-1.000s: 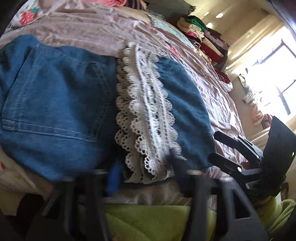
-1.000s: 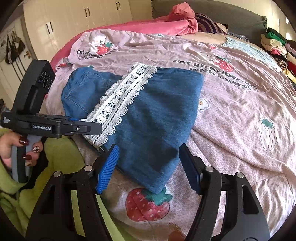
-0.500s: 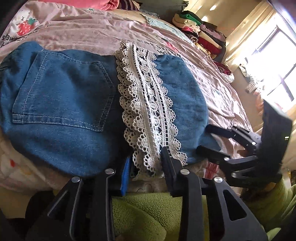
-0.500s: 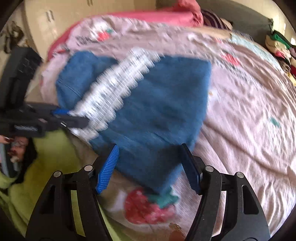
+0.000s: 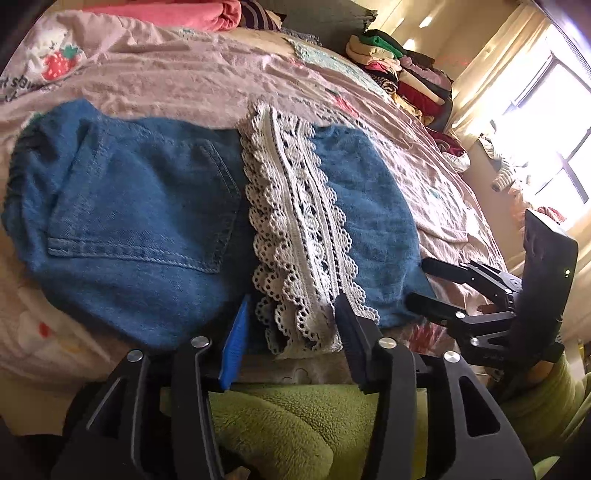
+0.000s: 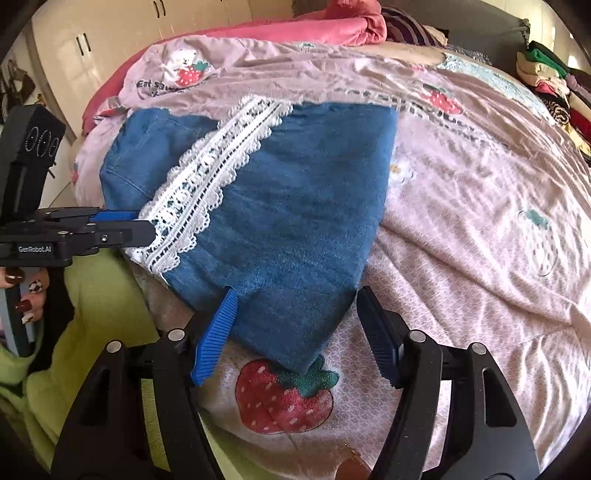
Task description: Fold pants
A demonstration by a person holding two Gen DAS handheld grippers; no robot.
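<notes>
Blue denim pants (image 5: 140, 229) with a white lace hem (image 5: 295, 236) lie folded on the pink strawberry bedspread (image 5: 184, 81). They also show in the right wrist view (image 6: 295, 214), with the lace (image 6: 207, 184) at the left. My left gripper (image 5: 291, 325) is open, its fingers on either side of the lace end near the bed edge. It shows in the right wrist view (image 6: 142, 227) at the lace. My right gripper (image 6: 295, 325) is open, its blue pads on either side of the near denim corner. It shows in the left wrist view (image 5: 421, 280) at the denim's right edge.
A stack of folded clothes (image 5: 402, 77) sits at the far right of the bed. A pink blanket (image 6: 306, 26) lies at the head. A green fleece sleeve (image 5: 266, 424) is just below the grippers. White wardrobes (image 6: 92, 44) stand at the left, a bright window (image 5: 554, 129) at the right.
My left gripper, wide open on the lace a second ago, narrowed at 0.5 s and has since opened a little. My right gripper moved slightly forward onto the denim corner.
</notes>
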